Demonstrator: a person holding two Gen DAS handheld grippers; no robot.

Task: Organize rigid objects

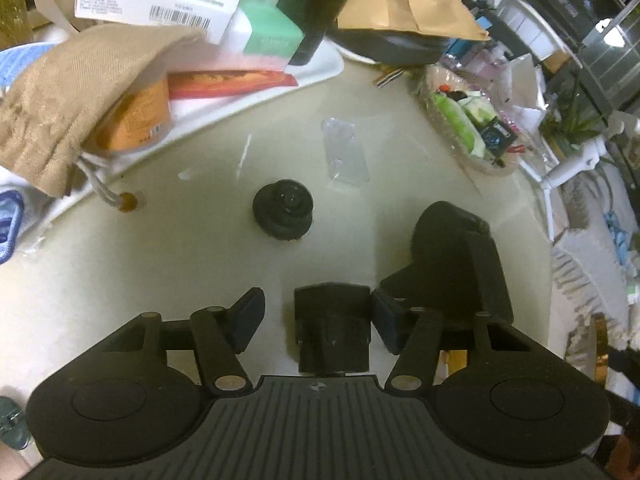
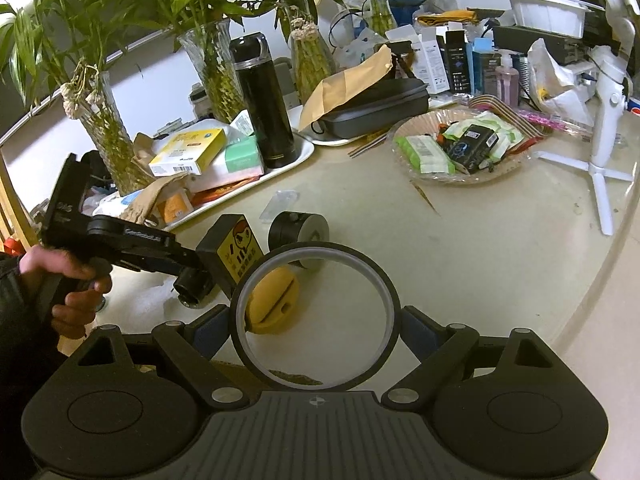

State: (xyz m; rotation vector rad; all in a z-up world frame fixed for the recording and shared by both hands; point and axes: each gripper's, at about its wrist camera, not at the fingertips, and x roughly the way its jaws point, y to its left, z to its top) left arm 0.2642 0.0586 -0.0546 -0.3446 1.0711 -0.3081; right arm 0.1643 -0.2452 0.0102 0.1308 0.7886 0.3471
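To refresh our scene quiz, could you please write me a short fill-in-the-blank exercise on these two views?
1. The right gripper is shut on a black ____.
2. The disc seen through it is ____ in colour.
3. The flask stands on a white ____.

Missing words: ring; yellow; tray.

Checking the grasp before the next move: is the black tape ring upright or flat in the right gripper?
Upright. The black tape ring stands on edge between the right gripper's pads, its hole facing the camera and showing the yellow disc behind.
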